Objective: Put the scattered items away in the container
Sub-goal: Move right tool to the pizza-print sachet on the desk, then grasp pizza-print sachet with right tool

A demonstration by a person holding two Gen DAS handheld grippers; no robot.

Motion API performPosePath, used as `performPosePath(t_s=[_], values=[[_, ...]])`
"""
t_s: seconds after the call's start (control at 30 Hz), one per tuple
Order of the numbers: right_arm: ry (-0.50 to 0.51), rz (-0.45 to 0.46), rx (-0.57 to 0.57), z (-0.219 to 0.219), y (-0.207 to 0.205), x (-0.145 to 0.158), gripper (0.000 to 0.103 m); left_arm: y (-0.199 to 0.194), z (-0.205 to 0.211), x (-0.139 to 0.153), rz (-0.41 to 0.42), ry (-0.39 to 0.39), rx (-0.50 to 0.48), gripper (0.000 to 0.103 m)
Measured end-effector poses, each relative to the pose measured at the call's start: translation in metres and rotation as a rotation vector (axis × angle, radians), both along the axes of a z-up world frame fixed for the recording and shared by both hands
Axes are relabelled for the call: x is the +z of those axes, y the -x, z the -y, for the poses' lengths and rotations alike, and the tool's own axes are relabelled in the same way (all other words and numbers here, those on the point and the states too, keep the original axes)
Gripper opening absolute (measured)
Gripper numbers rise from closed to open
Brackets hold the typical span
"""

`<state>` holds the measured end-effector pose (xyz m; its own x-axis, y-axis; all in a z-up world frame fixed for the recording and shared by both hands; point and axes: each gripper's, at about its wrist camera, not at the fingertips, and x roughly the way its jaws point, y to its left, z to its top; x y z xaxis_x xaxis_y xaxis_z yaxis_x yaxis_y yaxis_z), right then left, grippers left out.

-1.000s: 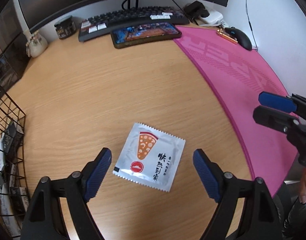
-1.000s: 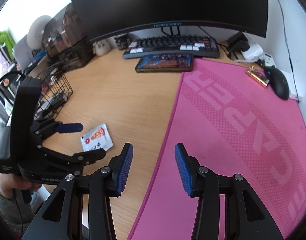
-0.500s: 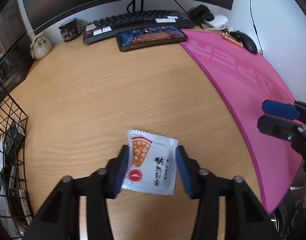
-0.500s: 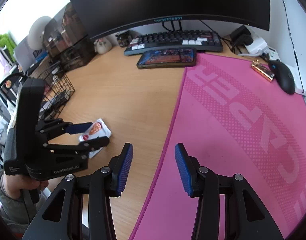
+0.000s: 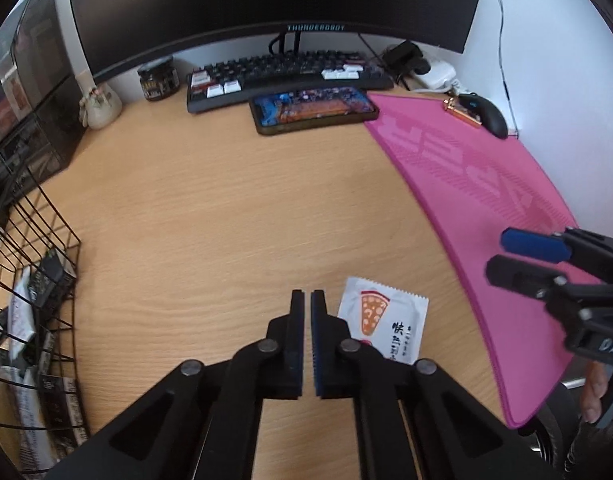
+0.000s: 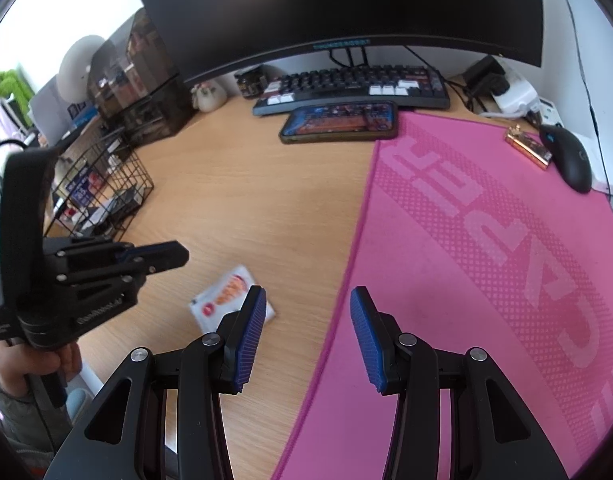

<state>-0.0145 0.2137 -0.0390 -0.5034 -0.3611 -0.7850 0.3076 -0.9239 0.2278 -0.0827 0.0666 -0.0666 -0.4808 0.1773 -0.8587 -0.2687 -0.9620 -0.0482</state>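
On wooden desk (image 5: 210, 216), flat white sachet (image 5: 390, 320), orange pizza-slice print

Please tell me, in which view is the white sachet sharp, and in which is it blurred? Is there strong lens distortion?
Left wrist view: the white sachet is sharp and its print is readable. Right wrist view: the sachet is smeared by blur, while the keyboard looks fairly crisp. Both views show fisheye bending, for example the curved pink mat edge, with dark corners.
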Motion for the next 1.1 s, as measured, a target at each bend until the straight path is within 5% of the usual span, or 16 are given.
performPosePath(t_s=[0.2, 0.3, 0.37, 0.4, 0.43, 0.5, 0.97, 1.1], values=[[-0.041, 0.006, 0.025, 0.014, -0.004, 0.0, 0.046, -0.01, -0.009, -0.002, 0.023, 0.009, -0.073, 0.003], [-0.057, 0.005, 0.056, 0.027, -0.006, -0.009, 0.061, -0.013, -0.013, -0.013, 0.07, 0.089, -0.08, 0.005], [-0.074, 0.006, 0.081, 0.042, -0.006, -0.018, 0.061, -0.014, -0.005, -0.014, 0.07, 0.124, -0.044, 0.011], [-0.091, 0.009, 0.094, 0.049, -0.006, -0.023, 0.061, -0.014, 0.0, -0.015, 0.069, 0.129, -0.031, 0.025], [-0.101, 0.012, 0.109, 0.055, -0.006, -0.027, 0.061, -0.014, 0.007, -0.015, 0.068, 0.136, -0.008, 0.052], [-0.118, 0.028, 0.137, 0.068, -0.004, -0.035, 0.061, -0.015, 0.02, -0.017, 0.061, 0.142, 0.04, 0.077], [-0.255, -0.05, 0.169, 0.112, 0.005, -0.052, 0.063, -0.017, 0.06, -0.036, 0.115, 0.111, 0.097, 0.079], [-0.265, -0.038, 0.196, 0.113, 0.004, -0.05, 0.049, -0.017, 0.058, -0.037, 0.122, 0.107, 0.092, 0.079]])
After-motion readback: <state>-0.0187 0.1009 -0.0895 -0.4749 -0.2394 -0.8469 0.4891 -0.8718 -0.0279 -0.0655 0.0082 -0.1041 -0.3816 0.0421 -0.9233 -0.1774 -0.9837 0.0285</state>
